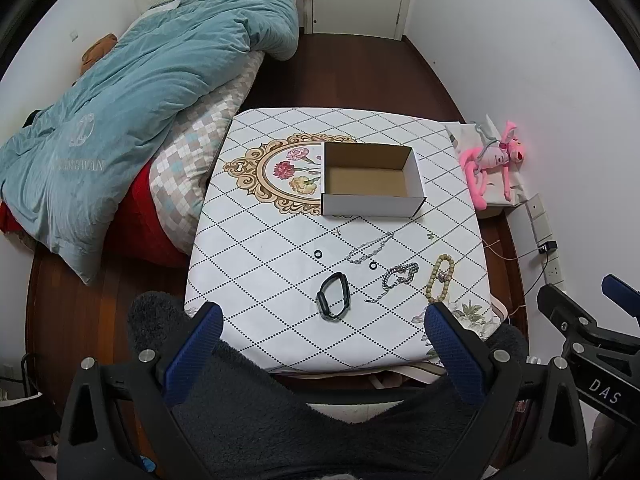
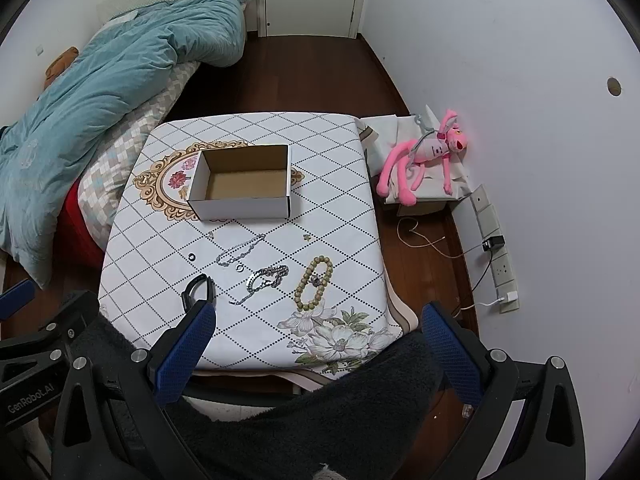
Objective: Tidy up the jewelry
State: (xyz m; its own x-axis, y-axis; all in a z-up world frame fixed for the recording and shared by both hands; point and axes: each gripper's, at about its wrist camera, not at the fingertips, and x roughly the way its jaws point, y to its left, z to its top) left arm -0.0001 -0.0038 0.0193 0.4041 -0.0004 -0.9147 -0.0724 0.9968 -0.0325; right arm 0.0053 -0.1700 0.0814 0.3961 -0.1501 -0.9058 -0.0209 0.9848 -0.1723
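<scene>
Cardboard, white outside and brown inside, is making the open box that is sitting empty on the worktop; nearer are lying apart the black band, two silver chains, the bead bracelet and two small black rings, so I judge nothing is sorted yet. Both the left hand-held gripper and the right hand-held gripper are hovering with fingers wide apart, holding nothing; the next move is probably calling for lowering over one piece and pinching flat against the cloth.
</scene>
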